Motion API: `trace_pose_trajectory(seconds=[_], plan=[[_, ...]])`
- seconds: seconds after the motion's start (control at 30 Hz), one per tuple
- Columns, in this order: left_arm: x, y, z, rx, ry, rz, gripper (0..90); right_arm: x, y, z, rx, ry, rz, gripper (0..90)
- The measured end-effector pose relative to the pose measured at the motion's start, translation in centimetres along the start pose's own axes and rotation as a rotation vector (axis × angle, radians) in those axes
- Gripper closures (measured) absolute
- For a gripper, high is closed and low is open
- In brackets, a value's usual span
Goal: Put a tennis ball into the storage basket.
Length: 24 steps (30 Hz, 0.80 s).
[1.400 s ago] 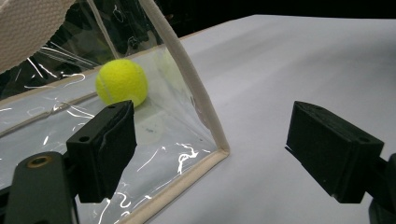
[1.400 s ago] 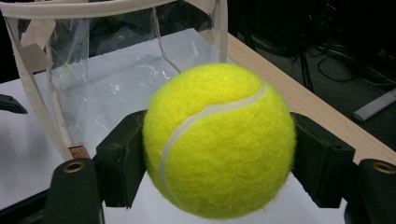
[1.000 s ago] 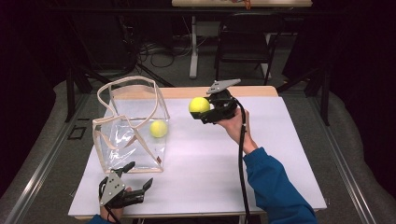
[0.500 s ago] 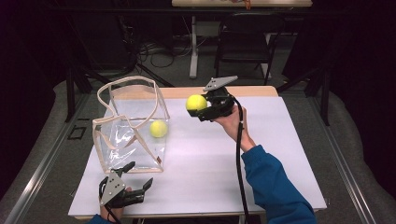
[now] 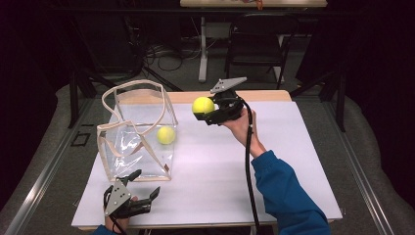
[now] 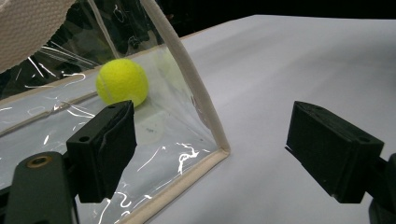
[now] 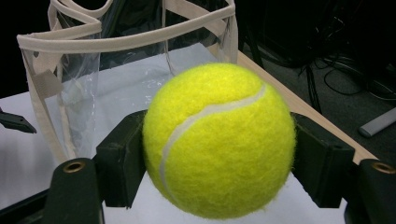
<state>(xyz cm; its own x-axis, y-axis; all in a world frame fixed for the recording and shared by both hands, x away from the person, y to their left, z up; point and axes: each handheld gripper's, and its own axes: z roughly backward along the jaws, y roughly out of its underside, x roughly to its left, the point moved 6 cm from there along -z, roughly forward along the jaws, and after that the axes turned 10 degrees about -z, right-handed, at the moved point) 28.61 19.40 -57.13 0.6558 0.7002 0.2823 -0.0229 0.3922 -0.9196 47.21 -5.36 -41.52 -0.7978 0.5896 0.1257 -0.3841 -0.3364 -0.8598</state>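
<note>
High view: right gripper (image 5: 206, 110) raised at upper centre of the frame, jaws clamped on a yellow tennis ball (image 5: 202, 105), just right of the clear bag (image 5: 139, 133). Second ball (image 5: 166, 135) lies inside the bag. Left gripper (image 5: 137, 193) at lower left, on the white table (image 5: 293, 161), jaws spread, nothing between them.

Left gripper view: both jaws wide apart — the bag's lower corner (image 6: 219, 151) sits between them, untouched; second ball (image 6: 122, 82) at upper left, behind the plastic.

Right gripper view: tennis ball (image 7: 218, 140) at centre — pads pressed against both its sides; bag (image 7: 126, 32) at upper left.
</note>
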Motion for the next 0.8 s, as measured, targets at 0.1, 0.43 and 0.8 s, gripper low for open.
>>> trace_pose_trajectory(seconds=[0.1,0.43,0.8], plan=[[0.0,0.0,0.0,0.000,0.000,0.000,15.7,0.0,-0.2,0.0,-0.001,0.000,0.003,26.3],[0.0,0.0,0.0,0.000,-0.001,0.001,15.7,0.3,-0.6,-0.1,-0.009,-0.007,0.008,26.3],[0.0,0.0,0.0,0.000,-0.001,0.001,15.7,0.8,-1.3,-0.1,-0.017,-0.011,0.022,26.3]])
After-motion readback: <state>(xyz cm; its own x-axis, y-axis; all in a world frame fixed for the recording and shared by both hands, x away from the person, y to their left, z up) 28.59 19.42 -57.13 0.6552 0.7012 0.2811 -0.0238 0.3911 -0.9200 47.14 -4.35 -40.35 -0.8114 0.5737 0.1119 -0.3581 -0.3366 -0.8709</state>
